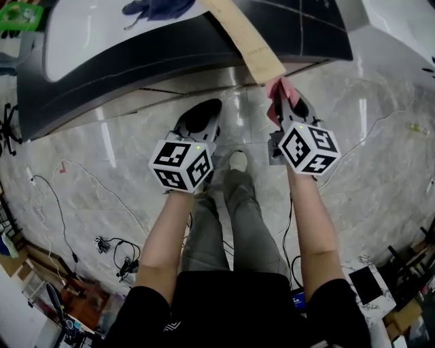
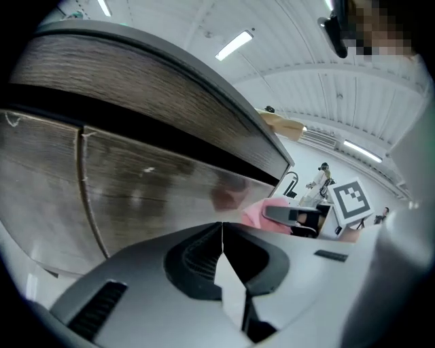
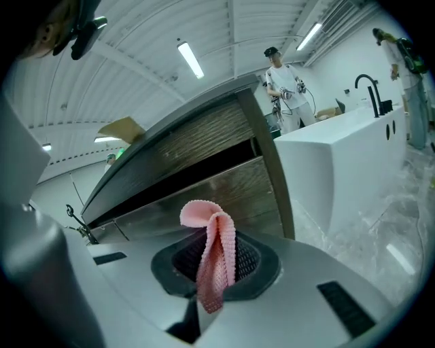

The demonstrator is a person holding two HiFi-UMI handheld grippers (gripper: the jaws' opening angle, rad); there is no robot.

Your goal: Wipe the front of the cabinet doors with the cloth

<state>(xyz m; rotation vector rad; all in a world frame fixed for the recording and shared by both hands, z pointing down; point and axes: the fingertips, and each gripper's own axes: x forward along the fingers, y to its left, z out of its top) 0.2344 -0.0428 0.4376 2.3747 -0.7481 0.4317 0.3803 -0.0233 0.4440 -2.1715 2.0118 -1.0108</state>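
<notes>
The cabinet (image 1: 170, 47) has a dark curved top and brushed, shiny doors (image 2: 149, 183) under a wood-grain band (image 3: 204, 146). A pale plank (image 1: 248, 41) lies slanted across its top, and a blue glove (image 1: 160, 8) lies on the top, away from the doors. A glossy marble floor (image 1: 102, 156) spreads before the cabinet, and a white counter (image 3: 340, 156) stands past the cabinet's end, with a person (image 3: 282, 85) behind it.

The right gripper (image 1: 284, 102) points at the doors below the plank's near end. Its jaws are clamped on the pink cloth (image 1: 277, 88). In the right gripper view the cloth (image 3: 204, 211) stands up folded from between the closed jaws of that gripper (image 3: 215, 268), its loop leaning toward the doors. The left gripper view shows the cloth (image 2: 255, 214) right at the door face, with a pink reflection beside it. Whether it presses on the door I cannot tell.

The left gripper (image 1: 199, 117) is held low before the doors, beside the right one and apart from it. Its jaws (image 2: 221, 228) are closed together with nothing between them.

Thin cables (image 1: 61, 204) trail on the floor, well away from the cabinet.
</notes>
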